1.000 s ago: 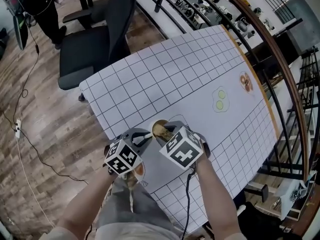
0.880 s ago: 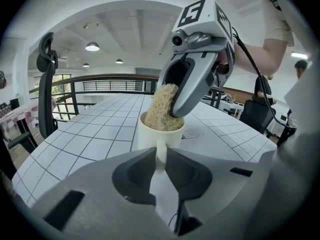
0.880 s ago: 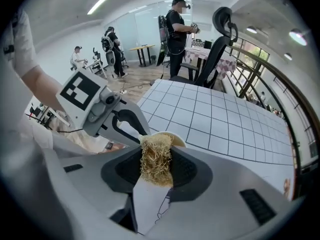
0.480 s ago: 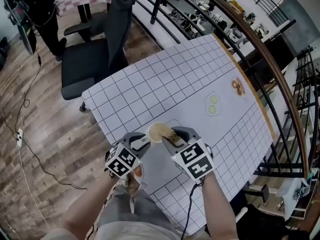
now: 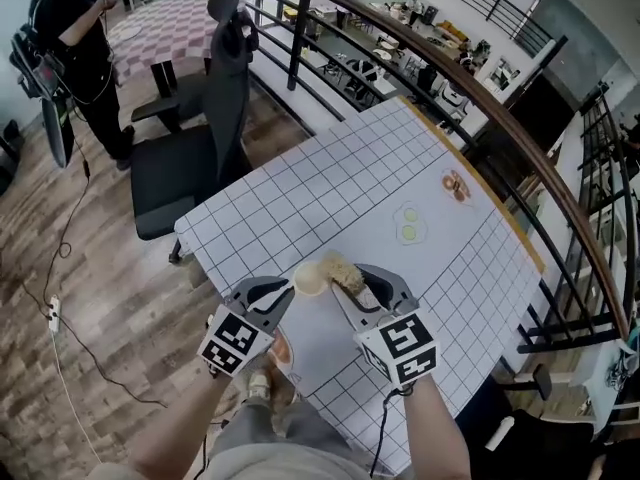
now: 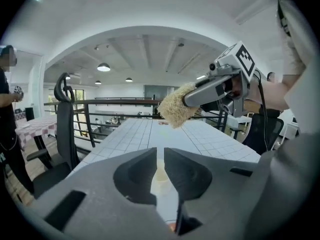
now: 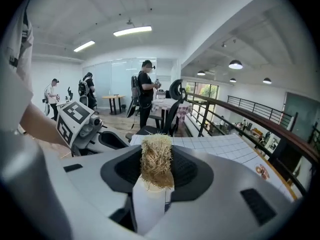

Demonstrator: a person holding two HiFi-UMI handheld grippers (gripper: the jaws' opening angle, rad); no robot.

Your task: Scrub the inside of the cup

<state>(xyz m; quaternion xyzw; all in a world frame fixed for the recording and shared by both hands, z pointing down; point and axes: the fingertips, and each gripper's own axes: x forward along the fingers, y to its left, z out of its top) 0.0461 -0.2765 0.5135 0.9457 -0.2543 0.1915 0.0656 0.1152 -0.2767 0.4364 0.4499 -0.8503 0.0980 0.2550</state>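
Spanning the scene, desk: the white desk ruled in a black grid lies below both grippers. Nothing of the task rests on it, so the scrubbing seems meant to be done in the air, close to the person's body.
Left gripper: the left gripper has just been closing its jaws. They stand nearly together, pinching the thin wall of the small cream-coloured round cup, a grip at the edge that leaves the mouth free.
Right gripper: the right gripper has its jaws clamped on the straw-coloured fibrous scrubber, whose tuft juts past the tips, likely so it can reach inside.
Cup: held off the desk, its open mouth showing from above.
Scrubber: just beside the cup's rim and, judging by the left gripper view, not yet inside.
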